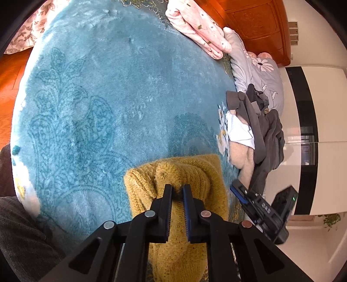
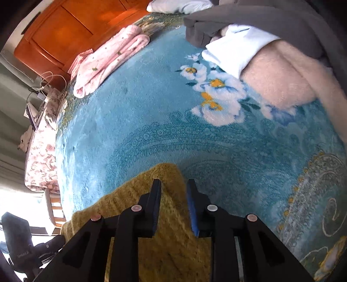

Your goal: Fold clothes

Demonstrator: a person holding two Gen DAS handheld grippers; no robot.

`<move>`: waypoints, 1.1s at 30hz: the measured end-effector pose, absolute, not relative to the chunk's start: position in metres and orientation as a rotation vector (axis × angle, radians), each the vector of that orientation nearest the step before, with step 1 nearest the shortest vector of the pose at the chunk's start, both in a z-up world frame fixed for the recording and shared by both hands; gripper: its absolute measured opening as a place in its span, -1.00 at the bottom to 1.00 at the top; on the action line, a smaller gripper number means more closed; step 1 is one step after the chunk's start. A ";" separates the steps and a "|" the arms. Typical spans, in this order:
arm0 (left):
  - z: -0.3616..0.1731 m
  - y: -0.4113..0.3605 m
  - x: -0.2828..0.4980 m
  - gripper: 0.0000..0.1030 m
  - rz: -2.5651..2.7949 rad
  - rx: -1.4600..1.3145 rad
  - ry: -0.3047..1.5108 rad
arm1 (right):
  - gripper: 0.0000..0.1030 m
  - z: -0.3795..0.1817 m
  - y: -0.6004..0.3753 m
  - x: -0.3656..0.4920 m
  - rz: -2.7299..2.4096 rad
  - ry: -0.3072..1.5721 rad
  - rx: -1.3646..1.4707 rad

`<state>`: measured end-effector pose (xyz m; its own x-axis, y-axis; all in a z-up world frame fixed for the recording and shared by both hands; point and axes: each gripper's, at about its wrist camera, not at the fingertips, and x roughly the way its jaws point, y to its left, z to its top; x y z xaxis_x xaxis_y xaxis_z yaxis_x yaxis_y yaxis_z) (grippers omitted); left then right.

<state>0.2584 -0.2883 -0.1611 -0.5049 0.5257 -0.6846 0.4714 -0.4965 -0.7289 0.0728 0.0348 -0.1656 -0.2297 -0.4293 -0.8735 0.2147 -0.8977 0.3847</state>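
Note:
A mustard-yellow knit sweater [image 1: 180,169] lies on a teal plush blanket [image 1: 119,97] at the near edge of the bed. My left gripper [image 1: 177,189] is shut on a bunched ridge of the knit, with a tuft squeezed between the pads. In the right wrist view the same sweater [image 2: 134,206] rises to a corner just past the fingertips. My right gripper [image 2: 174,183] holds its right edge, and knit fills the gap between the jaws. The right gripper's body [image 1: 279,217] shows beside the sweater's right side.
A folded pink garment [image 1: 195,23] [image 2: 104,63] lies at the far end near the wooden headboard [image 2: 65,32]. A heap of grey [image 2: 249,19], white [image 2: 236,50] and beige [image 2: 282,76] clothes sits to the right. A floral pillow [image 1: 260,69] lies beyond it.

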 end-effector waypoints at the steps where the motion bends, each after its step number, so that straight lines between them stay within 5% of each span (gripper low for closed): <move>1: -0.162 -0.288 0.256 -0.60 2.188 -1.553 -1.554 | -0.44 -0.158 0.046 0.084 -2.175 -0.283 1.611; 4: -0.164 -0.282 0.248 -0.42 2.181 -1.584 -1.535 | -0.20 -0.142 0.083 0.131 -2.171 -0.346 1.601; 8: -0.165 -0.271 0.236 -0.40 2.189 -1.625 -1.479 | -0.18 -0.146 0.129 0.195 -2.141 -0.444 1.690; 16: -0.152 -0.273 0.242 -0.80 2.279 -1.621 -1.466 | -0.17 -0.189 0.157 0.240 -1.990 -0.832 1.789; 33: -0.148 -0.267 0.247 -0.71 2.292 -1.651 -1.396 | -0.12 -0.204 0.195 0.255 -1.943 -1.272 1.620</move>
